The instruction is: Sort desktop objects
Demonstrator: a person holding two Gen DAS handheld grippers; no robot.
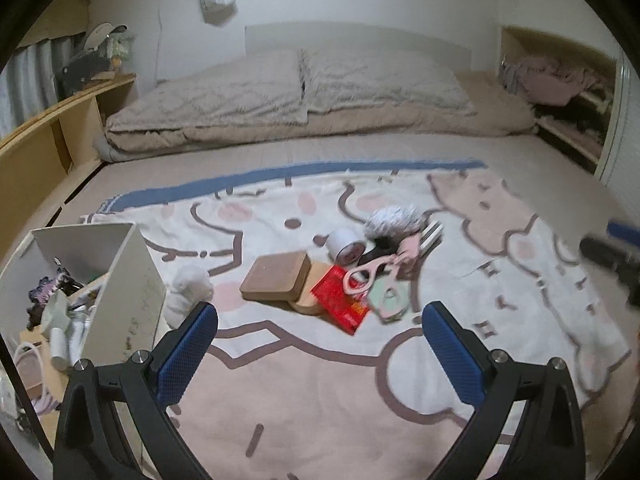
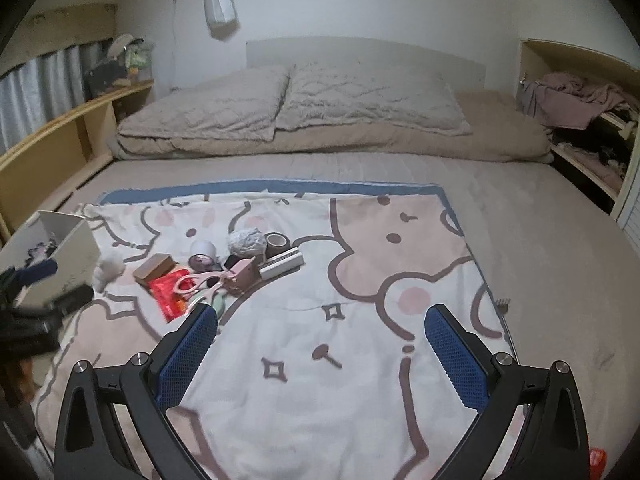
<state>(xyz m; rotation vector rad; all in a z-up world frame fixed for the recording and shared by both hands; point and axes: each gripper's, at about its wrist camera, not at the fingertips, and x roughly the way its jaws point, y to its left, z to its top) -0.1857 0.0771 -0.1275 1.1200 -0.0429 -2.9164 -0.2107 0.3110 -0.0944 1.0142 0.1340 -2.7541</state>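
a bed [image 2: 560, 208] fills both views, with two grey pillows [image 2: 288, 100] at its far end and a cartoon-print blanket [image 2: 360, 280] with a blue edge spread over the near half. at the blanket's left edge stands a white storage box [image 1: 120, 280], open at the top and crammed with small items that are too jumbled to name.

the things to sort lie in one loose pile on the blanket, right of the box. in it: a stack of cork squares [image 1: 276, 276], a red packet [image 1: 340, 300] touching them, a white roll of tape [image 1: 346, 244], a grey fluffy ball [image 1: 394, 220], a white ribbed bar [image 2: 280, 264], a dark roll of tape [image 2: 278, 243], pink scissors [image 1: 368, 276] lying across the top, and a pale green item [image 1: 388, 300] at the near edge. a white fuzzy lump [image 1: 188, 288] sits apart, just beside the box.

the left gripper [image 1: 320, 344] hovers released, fingers spread wide, holding nothing; the pile lies ahead of it, between the finger lines and slightly beyond the tips. the right gripper [image 2: 320, 344] is likewise spread and empty, over bare blanket, with the pile ahead and off to its left, the green item just beyond its left fingertip.
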